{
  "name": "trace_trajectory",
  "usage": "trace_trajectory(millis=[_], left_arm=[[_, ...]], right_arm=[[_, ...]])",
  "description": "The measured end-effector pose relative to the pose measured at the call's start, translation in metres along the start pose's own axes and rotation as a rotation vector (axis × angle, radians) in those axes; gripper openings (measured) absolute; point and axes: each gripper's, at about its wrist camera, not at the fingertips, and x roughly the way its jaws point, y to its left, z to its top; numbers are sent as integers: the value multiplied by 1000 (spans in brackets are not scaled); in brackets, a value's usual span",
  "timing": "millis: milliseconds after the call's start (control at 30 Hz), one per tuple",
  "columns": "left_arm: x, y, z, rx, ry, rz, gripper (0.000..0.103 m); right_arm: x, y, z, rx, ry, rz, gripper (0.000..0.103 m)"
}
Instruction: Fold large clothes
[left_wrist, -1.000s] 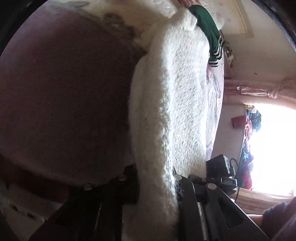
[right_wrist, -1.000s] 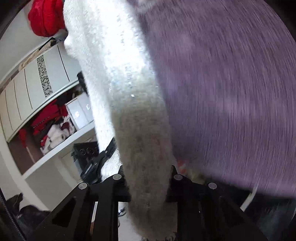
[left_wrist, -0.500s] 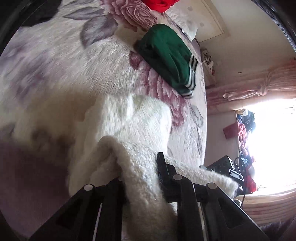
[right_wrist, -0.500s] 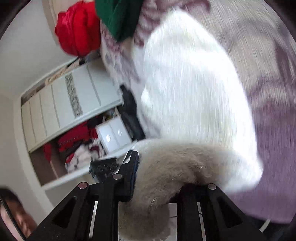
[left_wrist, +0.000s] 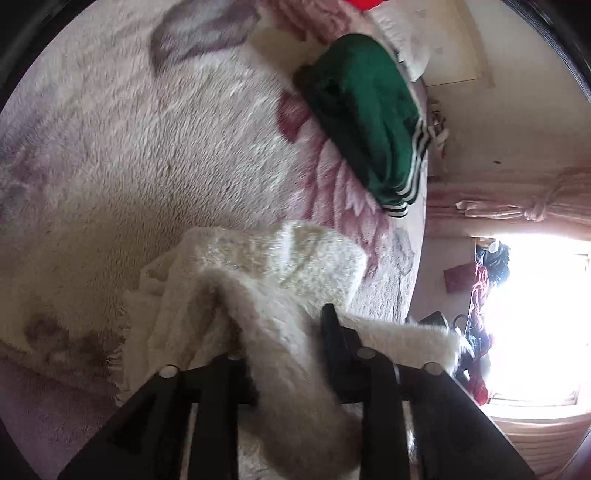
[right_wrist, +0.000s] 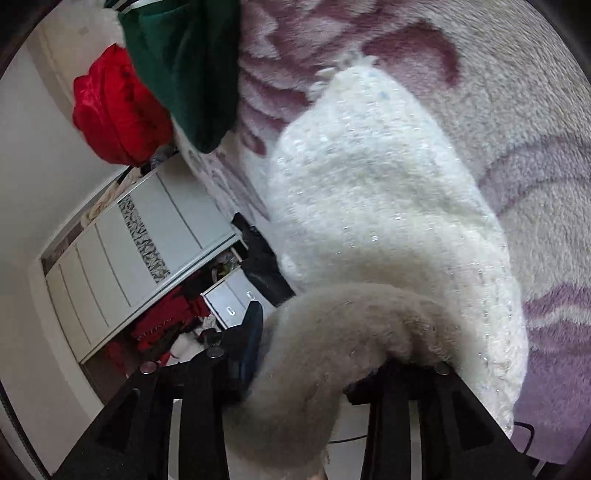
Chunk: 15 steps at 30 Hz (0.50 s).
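Note:
A fluffy white sweater (left_wrist: 280, 258) lies bunched on the flowered bed blanket (left_wrist: 147, 147). One thick fold of it runs back between the fingers of my left gripper (left_wrist: 282, 343), whose jaws are opening and stand loose around the cloth. In the right wrist view the same sweater (right_wrist: 369, 184) spreads across the blanket (right_wrist: 517, 110). A grey-shaded fold of it drapes through my right gripper (right_wrist: 314, 343), whose jaws are also opening. The cloth hides the right finger's tip.
A folded green garment with white stripes (left_wrist: 369, 118) lies further up the bed, also seen in the right wrist view (right_wrist: 184, 62) beside a red bundle (right_wrist: 114, 110). A white wardrobe (right_wrist: 129, 251) stands off the bed's left side. A bright window (left_wrist: 535, 314) and pink curtain (left_wrist: 517, 206) are at right.
The sweater, stretched up in the air a second ago, has come down onto the blanket in a folded heap. Both pairs of jaws have widened around the cloth.

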Motion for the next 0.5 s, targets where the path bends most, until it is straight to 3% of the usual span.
trace_trajectory(millis=[67,100,167,233,333,400,500], left_arm=[[0,-6,-3,14,-39,-5,90],[-2,-8,-4,20,-69,17,97],[-8,-10,-3,11,-118,37,98],[-15,-10,0,-11,-158,43,98],[-25,-15,1,8,-209,86,98],[-27,-21,-2,43,-226,140,98],[-16,-27,-11,114,-218,289,98]], right_arm=[[-1,10,4,-25,10,-19,48],[4,16,5,-36,13,-28,50],[1,9,12,-17,9,-22,65],[0,11,15,3,1,48,75],[-33,15,27,-73,-35,101,75],[-56,22,33,-149,-71,24,75],[-66,45,33,-324,-103,-260,75]])
